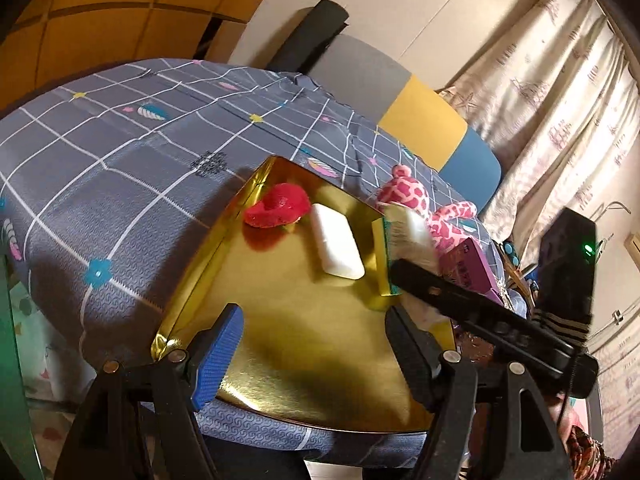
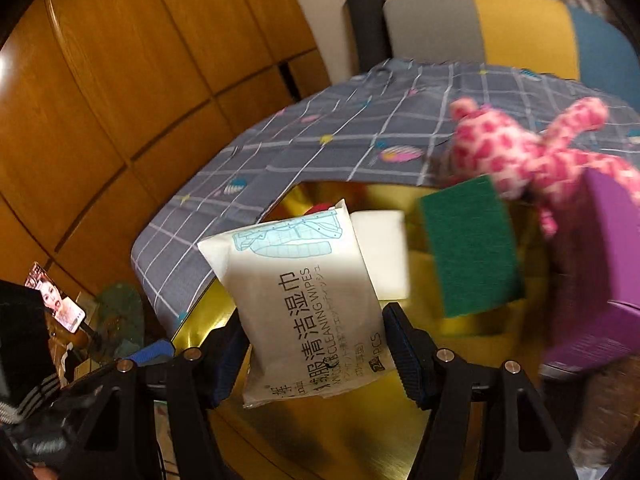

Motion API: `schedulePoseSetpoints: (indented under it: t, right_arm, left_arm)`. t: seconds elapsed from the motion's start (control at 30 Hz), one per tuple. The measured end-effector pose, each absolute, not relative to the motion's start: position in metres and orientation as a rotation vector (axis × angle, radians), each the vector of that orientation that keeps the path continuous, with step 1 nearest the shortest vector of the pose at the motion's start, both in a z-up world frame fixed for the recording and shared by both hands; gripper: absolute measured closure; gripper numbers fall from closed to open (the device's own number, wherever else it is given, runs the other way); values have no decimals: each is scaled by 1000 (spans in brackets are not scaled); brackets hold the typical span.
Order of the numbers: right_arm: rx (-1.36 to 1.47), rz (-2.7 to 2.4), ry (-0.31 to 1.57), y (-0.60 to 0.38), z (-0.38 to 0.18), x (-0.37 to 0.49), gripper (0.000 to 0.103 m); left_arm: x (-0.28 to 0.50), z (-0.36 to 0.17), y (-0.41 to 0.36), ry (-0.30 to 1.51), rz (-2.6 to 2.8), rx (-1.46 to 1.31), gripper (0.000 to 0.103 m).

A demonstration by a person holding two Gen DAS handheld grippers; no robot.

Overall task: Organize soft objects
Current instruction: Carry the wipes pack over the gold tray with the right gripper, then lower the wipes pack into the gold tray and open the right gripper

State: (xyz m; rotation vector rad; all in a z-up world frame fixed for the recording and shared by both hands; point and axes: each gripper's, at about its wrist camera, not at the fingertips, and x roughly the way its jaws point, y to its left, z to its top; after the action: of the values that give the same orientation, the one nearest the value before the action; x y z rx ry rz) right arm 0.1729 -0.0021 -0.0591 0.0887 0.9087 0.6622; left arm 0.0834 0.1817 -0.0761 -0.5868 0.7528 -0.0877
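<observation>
Wipes pack sat clamped between right gripper fingers, above gold tray. Ahead of the fingertips: white sponge, green scrub pad, pink plush. Left gripper fingers stood wide, nothing between them, over tray; red plush lay beyond them.

A glossy, brushed-gold metal tray is seen under the tongs, with a smooth plastic wipes pack, a rough green scouring sponge and a plush pink toy beyond, on matt printed cloth.
</observation>
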Motion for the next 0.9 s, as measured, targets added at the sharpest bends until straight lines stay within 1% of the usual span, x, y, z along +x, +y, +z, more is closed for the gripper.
schedulePoseSetpoints:
  t: [0.27,0.43,0.47,0.5,0.57,0.77,0.9]
  right_arm:
    - [61,698,995,39,-83,197,36]
    - [134,696,1074,44,-100,213,33]
    - [164,700,1080,42,-101,214,30]
    - [193,696,1075,36,-100,214,27]
    - [219,688,1049,26,-93,211,24]
    - [211,652,948,-9,-67,191,24]
    - [231,621,933,-31,-59,181,24]
  left_arm:
    - [80,-79,190,760,-60,-596,29]
    - [77,-78,197,741,-39,-622,29]
    - [77,-78,198,738,-37,-624,29]
    - [77,-77,198,737,-34,-624,29]
    - [76,-78,199,735,-33,-628,29]
    - [78,-81,189,744,-62,-620,29]
    - [78,-81,177,751,-99,-602,29]
